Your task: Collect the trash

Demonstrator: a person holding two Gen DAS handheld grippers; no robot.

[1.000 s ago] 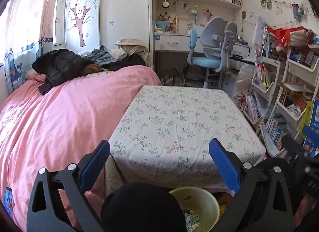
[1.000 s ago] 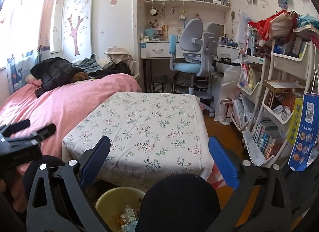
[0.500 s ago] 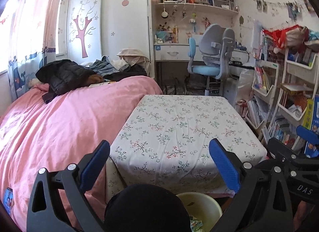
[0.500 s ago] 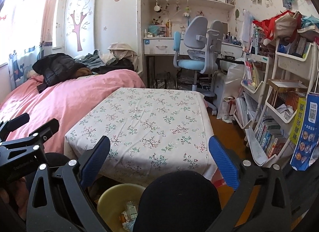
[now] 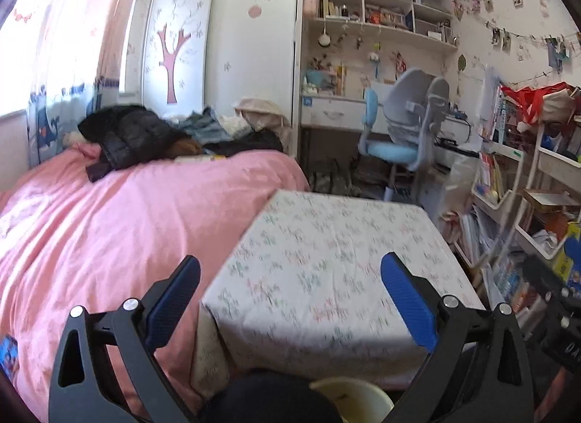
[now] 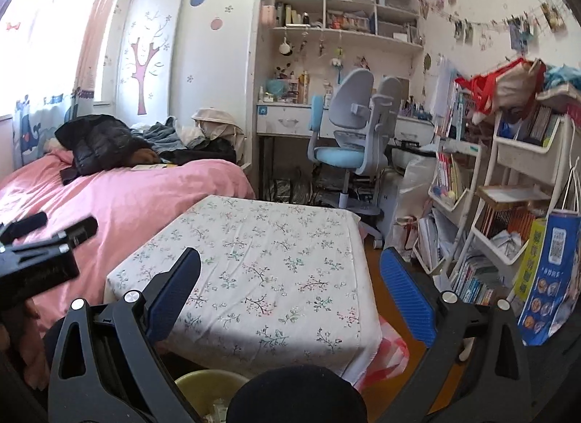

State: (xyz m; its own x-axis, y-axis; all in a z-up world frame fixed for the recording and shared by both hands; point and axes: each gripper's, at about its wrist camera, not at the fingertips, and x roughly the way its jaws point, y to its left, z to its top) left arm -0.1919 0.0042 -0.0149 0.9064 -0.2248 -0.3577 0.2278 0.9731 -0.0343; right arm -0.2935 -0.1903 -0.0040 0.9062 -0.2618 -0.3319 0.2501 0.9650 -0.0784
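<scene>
Below my right tongs (image 6: 289, 292) sits a yellow bin (image 6: 203, 385), tucked against the near edge of the tabletop (image 6: 254, 241); a few scraps of trash (image 6: 218, 406) lie inside it, too small to tell apart. From my left tongs (image 5: 290, 299) I catch only the rim of that bin (image 5: 348, 392) at the bottom of the view. Both pairs of tongs are spread wide with nothing between the blue pads.

The tabletop is covered with a white flowered cloth and lies bare. The pink bed (image 6: 120, 205) runs along its left side, touching it, with a black jacket (image 6: 98, 143) and heaped clothes at the far end. Beyond the tabletop stand a blue and grey chair (image 6: 348, 139) and a white desk under wall shelves (image 6: 345, 5). On the right, white racks (image 6: 508, 176) hold books and papers, and a blue bag (image 6: 552, 270) hangs near me.

A strip of wooden floor (image 6: 374, 252) stays open between the tabletop's right edge and the racks. My left tongs appear at the left edge of the right view, over the bed.
</scene>
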